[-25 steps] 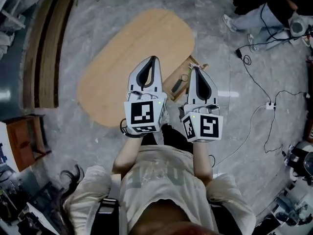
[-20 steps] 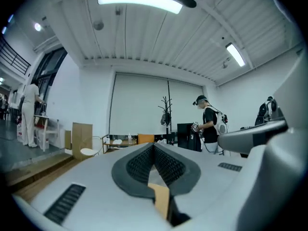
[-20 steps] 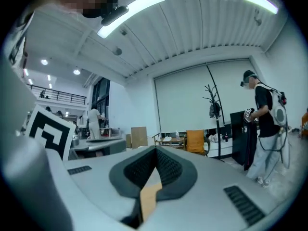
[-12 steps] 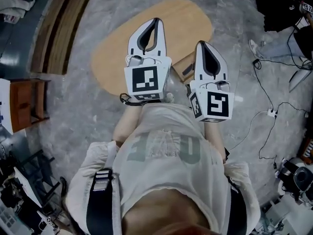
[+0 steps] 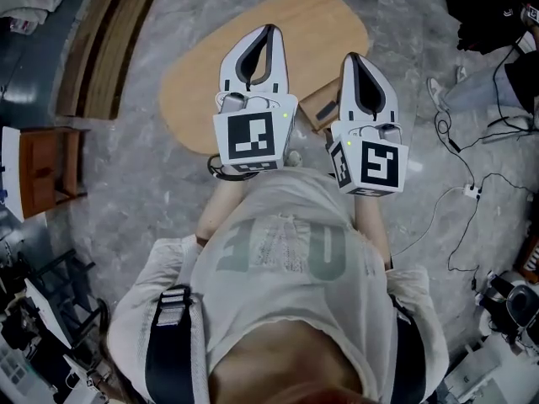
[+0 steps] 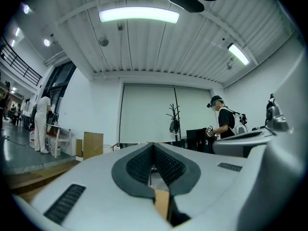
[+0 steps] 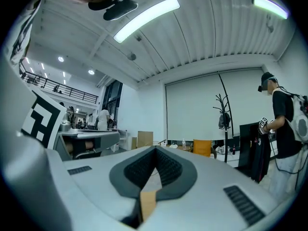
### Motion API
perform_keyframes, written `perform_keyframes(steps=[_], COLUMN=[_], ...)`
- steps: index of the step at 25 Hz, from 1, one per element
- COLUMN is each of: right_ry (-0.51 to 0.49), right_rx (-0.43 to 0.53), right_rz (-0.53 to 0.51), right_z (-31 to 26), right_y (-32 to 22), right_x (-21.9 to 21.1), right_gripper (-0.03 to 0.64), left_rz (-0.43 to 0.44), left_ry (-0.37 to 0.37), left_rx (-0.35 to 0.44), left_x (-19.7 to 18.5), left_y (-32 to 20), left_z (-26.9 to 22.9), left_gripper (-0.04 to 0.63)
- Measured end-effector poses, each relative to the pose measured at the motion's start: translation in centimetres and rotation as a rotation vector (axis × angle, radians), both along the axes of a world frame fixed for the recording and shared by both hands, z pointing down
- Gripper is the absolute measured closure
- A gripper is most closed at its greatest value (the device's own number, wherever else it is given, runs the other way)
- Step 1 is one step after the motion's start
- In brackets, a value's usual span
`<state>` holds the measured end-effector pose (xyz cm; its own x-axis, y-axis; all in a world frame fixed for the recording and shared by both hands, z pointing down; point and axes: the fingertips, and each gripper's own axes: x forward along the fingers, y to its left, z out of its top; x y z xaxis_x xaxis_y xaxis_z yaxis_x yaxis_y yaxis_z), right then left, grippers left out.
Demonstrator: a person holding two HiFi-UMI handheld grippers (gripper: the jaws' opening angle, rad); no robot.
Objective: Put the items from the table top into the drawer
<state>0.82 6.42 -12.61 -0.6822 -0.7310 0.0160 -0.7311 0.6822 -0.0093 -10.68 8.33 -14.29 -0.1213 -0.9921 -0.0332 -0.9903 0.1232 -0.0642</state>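
Seen from the head view, a tan oval wooden table (image 5: 202, 82) stands on the grey floor below me. At its near right side a brown drawer (image 5: 317, 108) shows between the two grippers; what lies in it is hidden. No loose item shows on the table top. My left gripper (image 5: 269, 30) is held level above the table, jaws closed tip to tip on nothing. My right gripper (image 5: 353, 57) hovers beside it over the drawer, also shut and empty. Both gripper views face the room, with the left gripper (image 6: 153, 144) and the right gripper (image 7: 155, 148) closed.
Cables and a power strip (image 5: 466, 190) trail over the floor at the right. A brown wooden stool (image 5: 46, 171) and long wooden boards (image 5: 109, 49) lie at the left. A person (image 6: 224, 121) stands by a dark desk across the room, near a coat stand (image 6: 172, 121).
Both grippers have risen toward the head camera and look larger. The table and drawer have shifted up in the picture, and the drawer's contents are now covered by the grippers.
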Motion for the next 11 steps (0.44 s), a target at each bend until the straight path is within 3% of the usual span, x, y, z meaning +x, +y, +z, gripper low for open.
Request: perform_keyframes(steps=[6,11], right_ry=[0.001,0.033], right_rx=[0.023,0.022], right_rz=[-0.001,-0.007], right_z=[-0.6,-2.4], right_y=[1.5,1.8], right_x=[-1.1,-0.1], right_gripper=[0.612,0.612], left_rz=[0.028,0.072], left_ry=[0.003,0.070], left_rx=[0.011,0.062], left_x=[-0.3,0.8], left_y=[1.6,1.2], left_z=[-0.1,-2.1], left_gripper=[0.588,0.588])
